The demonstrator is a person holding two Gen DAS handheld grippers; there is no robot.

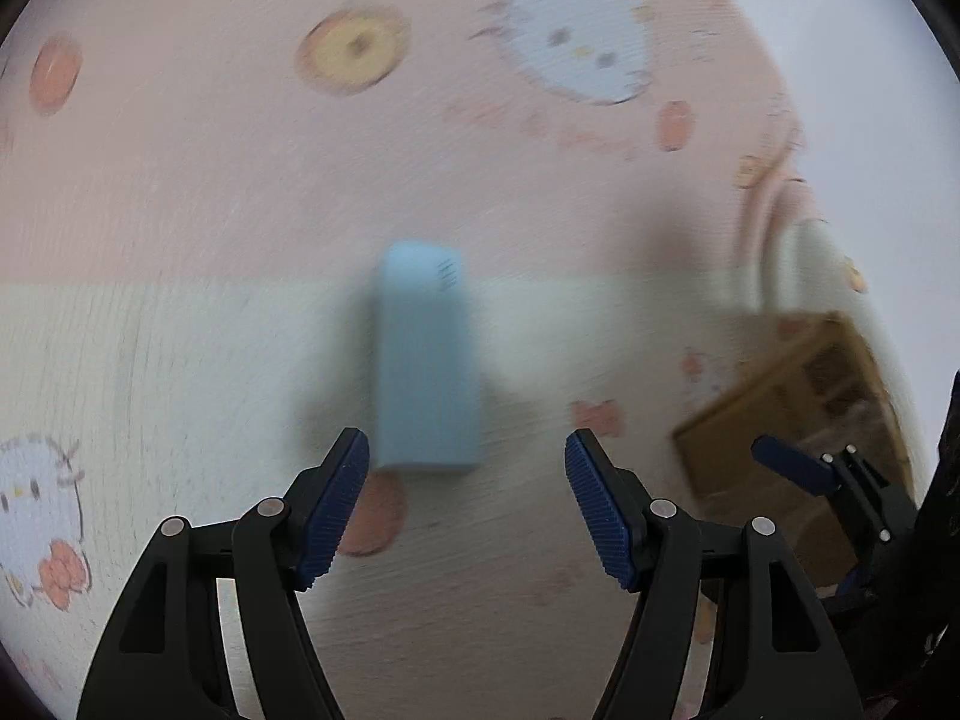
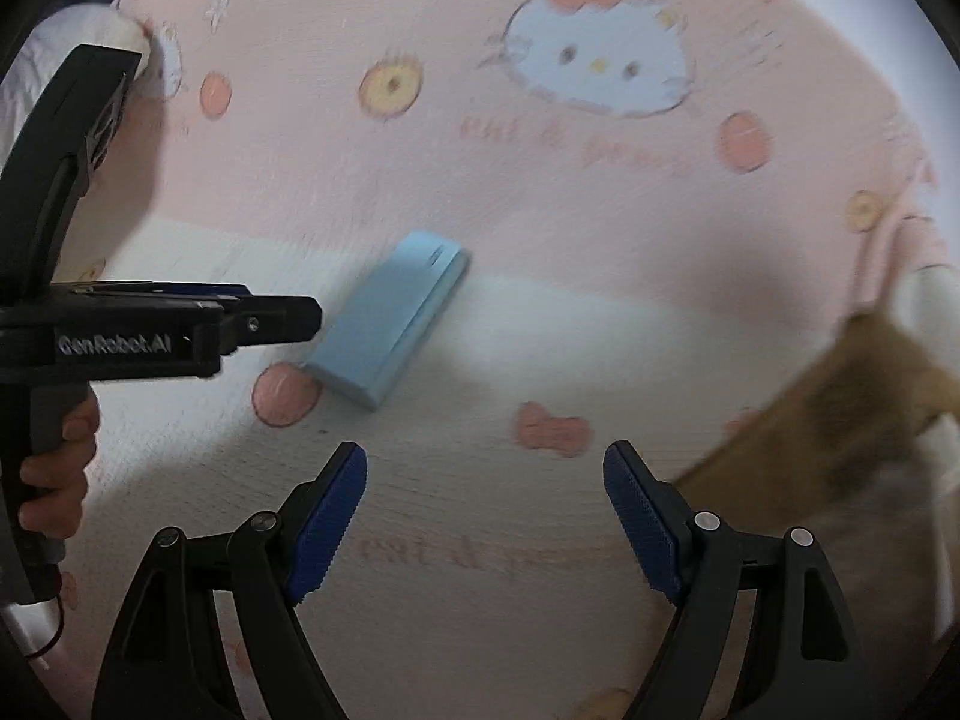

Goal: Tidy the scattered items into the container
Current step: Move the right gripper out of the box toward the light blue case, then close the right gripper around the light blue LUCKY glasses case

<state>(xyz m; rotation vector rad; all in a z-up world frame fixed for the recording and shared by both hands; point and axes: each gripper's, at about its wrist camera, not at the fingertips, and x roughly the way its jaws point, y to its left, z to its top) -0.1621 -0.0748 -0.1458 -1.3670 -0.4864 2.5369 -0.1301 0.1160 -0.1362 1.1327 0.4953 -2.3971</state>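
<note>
A light blue flat box (image 1: 426, 360) lies on the printed cloth, its near end just ahead of my left gripper (image 1: 468, 447), whose jaws stand wide open and empty, slightly to the box's right. In the right wrist view the same blue box (image 2: 390, 324) lies at a slant beyond and left of my right gripper (image 2: 486, 459), also wide open with nothing between its pads. A brown cardboard box (image 1: 798, 420) stands open at the right. It also shows at the right edge as a blurred cardboard box (image 2: 840, 420).
The pink and cream cloth (image 1: 180, 210) with cartoon cat prints covers the whole surface. A person's hand (image 2: 60, 480) holds the left gripper (image 2: 288, 312), seen side-on at the left. One of the right gripper's fingers (image 1: 792, 469) shows before the cardboard box.
</note>
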